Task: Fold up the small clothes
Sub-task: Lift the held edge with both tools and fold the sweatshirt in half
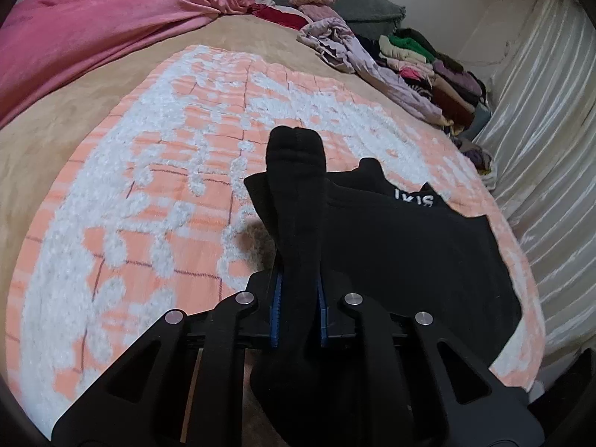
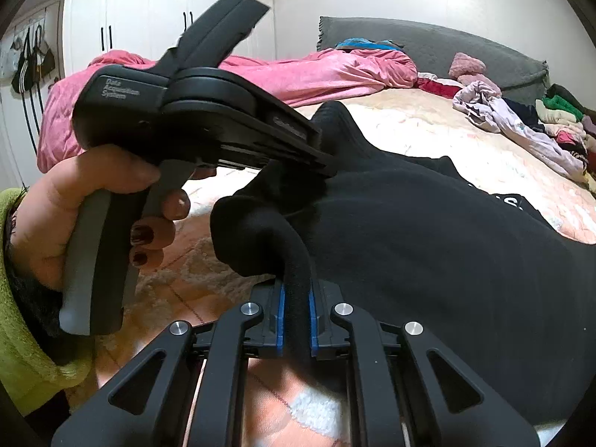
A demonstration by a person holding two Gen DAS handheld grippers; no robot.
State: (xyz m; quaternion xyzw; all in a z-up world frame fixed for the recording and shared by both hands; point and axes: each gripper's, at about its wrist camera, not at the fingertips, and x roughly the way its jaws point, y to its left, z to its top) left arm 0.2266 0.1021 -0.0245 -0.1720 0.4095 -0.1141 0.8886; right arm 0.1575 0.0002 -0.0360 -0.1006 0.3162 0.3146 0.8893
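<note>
One bed carries one orange-and-white patterned blanket, one crumpled pink duvet and one pile of folded clothes along the far edge. One black garment lies on the blanket, its near edge lifted. Two grippers pinch that edge: the left gripper and the right gripper, each clamped on a bunched fold.

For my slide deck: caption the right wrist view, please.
Both grippers, right gripper and left gripper, pinch a black garment above the bed.
</note>
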